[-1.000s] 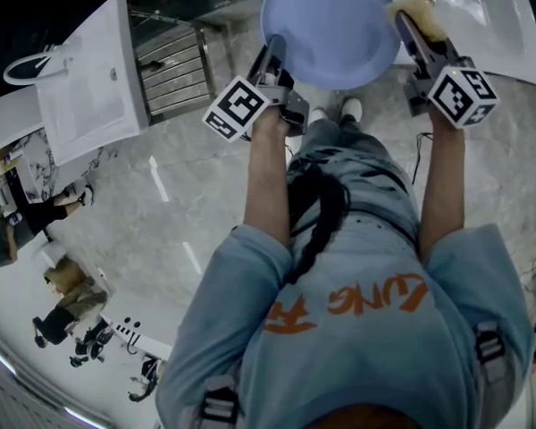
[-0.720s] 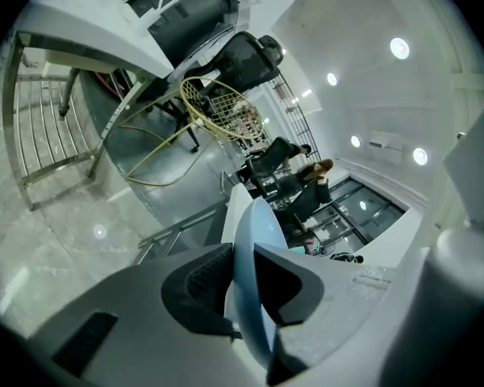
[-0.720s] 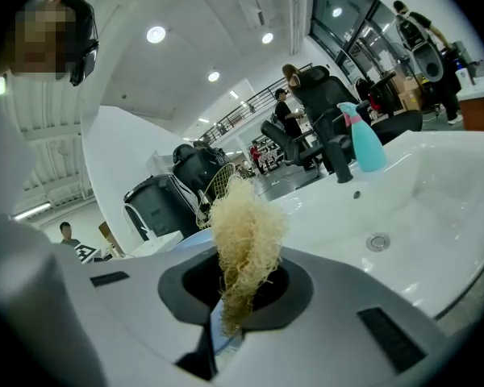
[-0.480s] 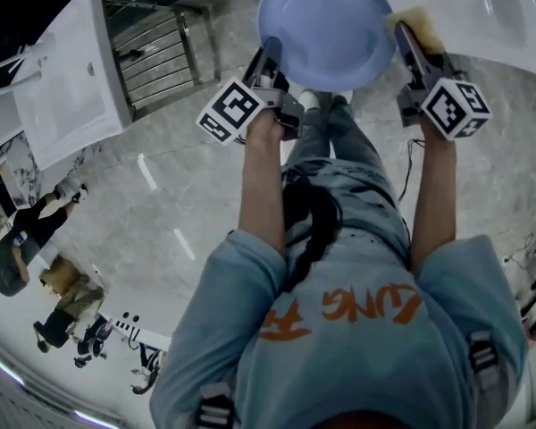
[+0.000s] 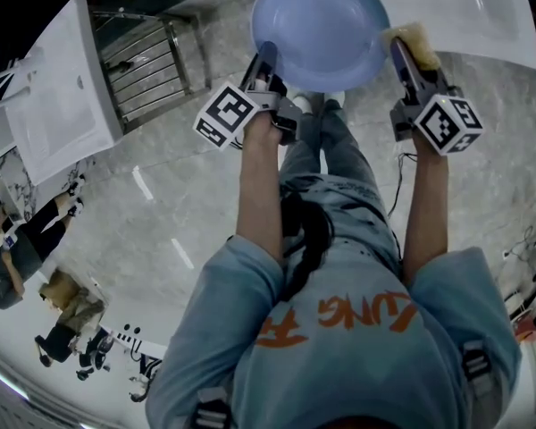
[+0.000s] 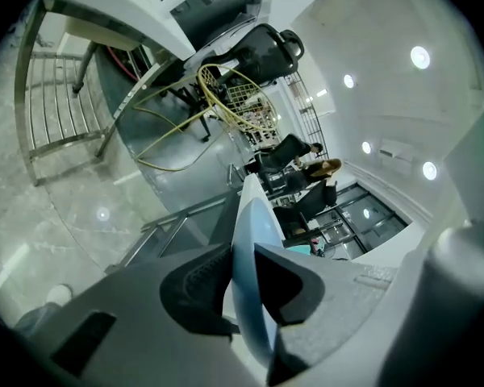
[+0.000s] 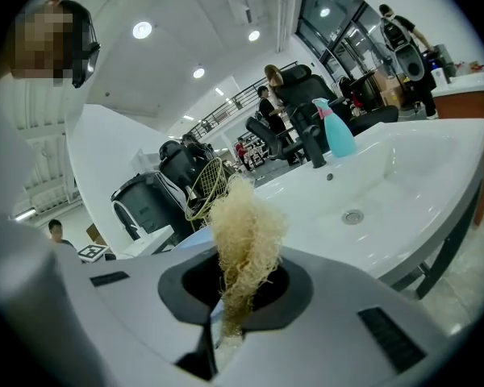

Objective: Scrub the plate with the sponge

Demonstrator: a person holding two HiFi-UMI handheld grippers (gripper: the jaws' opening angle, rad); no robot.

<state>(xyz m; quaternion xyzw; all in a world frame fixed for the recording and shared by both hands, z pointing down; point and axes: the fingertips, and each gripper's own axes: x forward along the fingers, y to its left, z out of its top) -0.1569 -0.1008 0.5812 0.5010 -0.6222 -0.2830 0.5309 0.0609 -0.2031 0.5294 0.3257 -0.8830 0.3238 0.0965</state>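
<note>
A pale blue plate is held out in front of the person, above the floor by a white sink. My left gripper is shut on its left rim; in the left gripper view the plate's edge runs between the two dark pads. Those jaws have just been opening a little, with the rim still between them. My right gripper is shut on a yellowish fibrous sponge at the plate's right rim. In the right gripper view the sponge sticks up from between the jaws.
A white sink basin lies at the top right, with a dark faucet and a teal spray bottle. Another white basin and a metal rack stand at the left. The floor is marble; people stand far off.
Both hands have sunk a little, carrying the plate and the sponge with them. The sponge stays at the plate's right rim and both grips hold.
</note>
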